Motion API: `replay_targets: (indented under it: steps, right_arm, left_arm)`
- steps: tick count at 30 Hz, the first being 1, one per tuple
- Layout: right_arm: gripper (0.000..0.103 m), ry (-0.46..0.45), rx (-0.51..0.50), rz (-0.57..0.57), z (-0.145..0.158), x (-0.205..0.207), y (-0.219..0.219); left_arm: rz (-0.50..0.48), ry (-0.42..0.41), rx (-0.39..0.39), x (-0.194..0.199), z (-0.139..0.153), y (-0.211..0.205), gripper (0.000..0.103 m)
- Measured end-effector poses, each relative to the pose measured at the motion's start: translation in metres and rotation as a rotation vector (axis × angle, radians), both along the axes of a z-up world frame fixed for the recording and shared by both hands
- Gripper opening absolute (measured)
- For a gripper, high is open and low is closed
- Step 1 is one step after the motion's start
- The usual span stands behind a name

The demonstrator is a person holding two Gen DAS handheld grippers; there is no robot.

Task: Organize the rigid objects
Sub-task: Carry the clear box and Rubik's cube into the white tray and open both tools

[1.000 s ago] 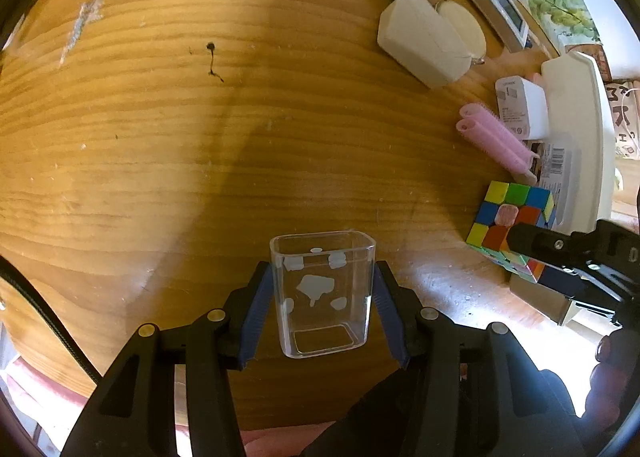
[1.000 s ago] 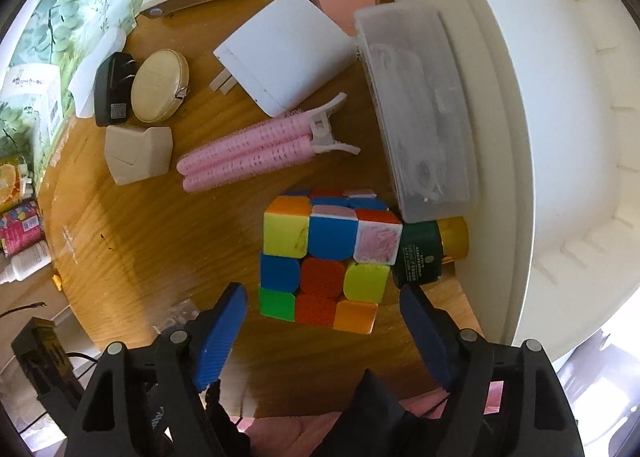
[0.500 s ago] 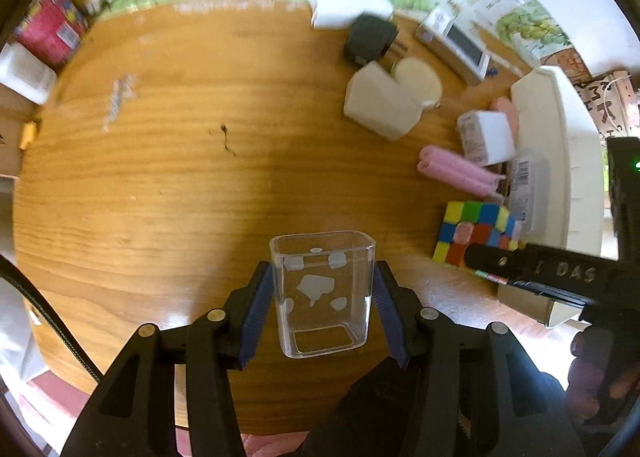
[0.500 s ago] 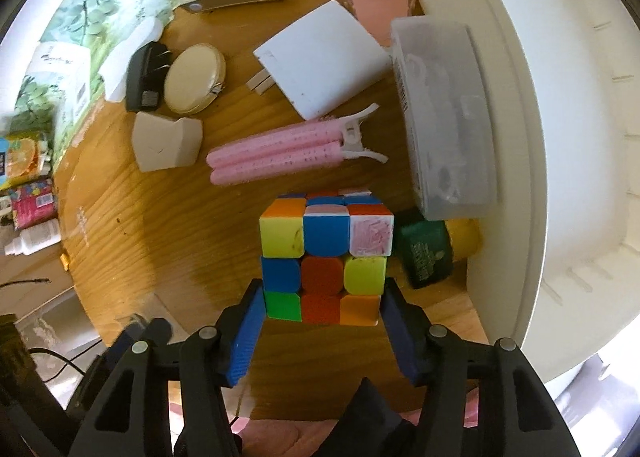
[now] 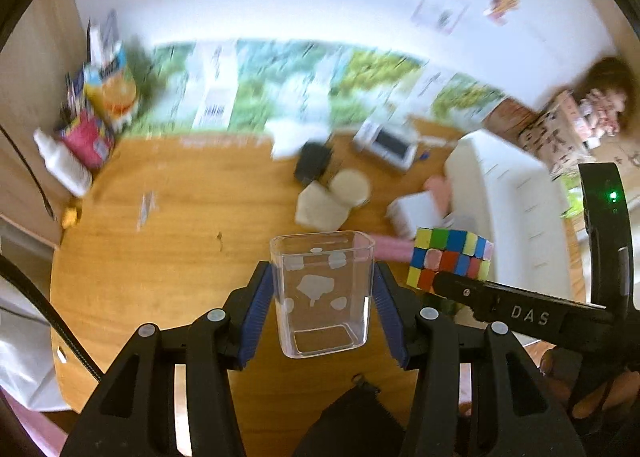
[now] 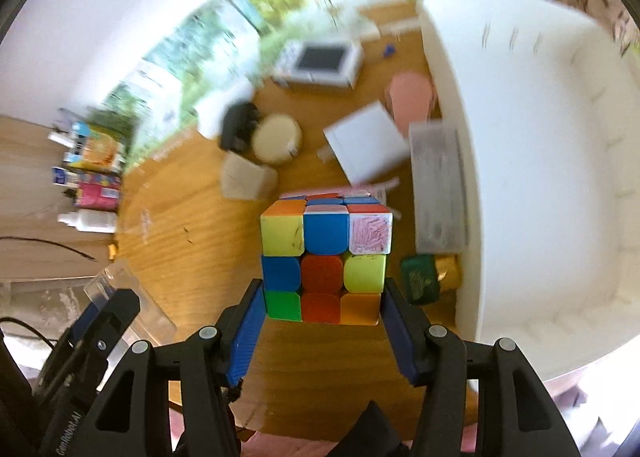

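Note:
My left gripper is shut on a clear plastic cup with white blotches and holds it above the wooden table. My right gripper is shut on a multicoloured puzzle cube and holds it lifted over the table. The cube also shows in the left wrist view, to the right of the cup, with the right gripper's finger under it. The cup's edge shows at the lower left of the right wrist view.
A large white bin stands on the right. On the table lie a beige case, a round tin, a black adapter, a white charger, a clear box, a green-and-gold bottle and a white clock. Packages line the back wall.
Both grippers have risen and tilted up, so the wall shows. My right gripper closed on the cube a second ago and has lifted it off the table.

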State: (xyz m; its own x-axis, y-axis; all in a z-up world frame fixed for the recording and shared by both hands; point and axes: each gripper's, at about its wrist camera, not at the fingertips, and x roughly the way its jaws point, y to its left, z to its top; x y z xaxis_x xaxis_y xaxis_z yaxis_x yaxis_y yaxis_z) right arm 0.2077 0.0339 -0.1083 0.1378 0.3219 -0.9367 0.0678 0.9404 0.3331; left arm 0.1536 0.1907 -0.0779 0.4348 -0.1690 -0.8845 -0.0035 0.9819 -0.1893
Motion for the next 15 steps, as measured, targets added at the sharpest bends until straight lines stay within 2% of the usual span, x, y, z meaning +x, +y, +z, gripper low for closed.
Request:
replay_targets:
  steps: [5, 9, 15]
  right_arm:
    - [0.057, -0.197, -0.027, 0.013, 0.040, -0.005, -0.034]
    - [0.056, -0.338, -0.073, 0.019, 0.058, -0.010, -0.049]
    - [0.056, -0.424, -0.108, 0.018, 0.074, -0.025, -0.092]
  left_arm:
    - [-0.027, -0.104, -0.012, -0.011, 0.022, -0.019, 0.054]
    - [-0.046, -0.192, -0.007, -0.019, 0.040, -0.041, 0.054]
    - [-0.064, -0.292, -0.022, -0.029, 0.055, -0.082, 0.054]
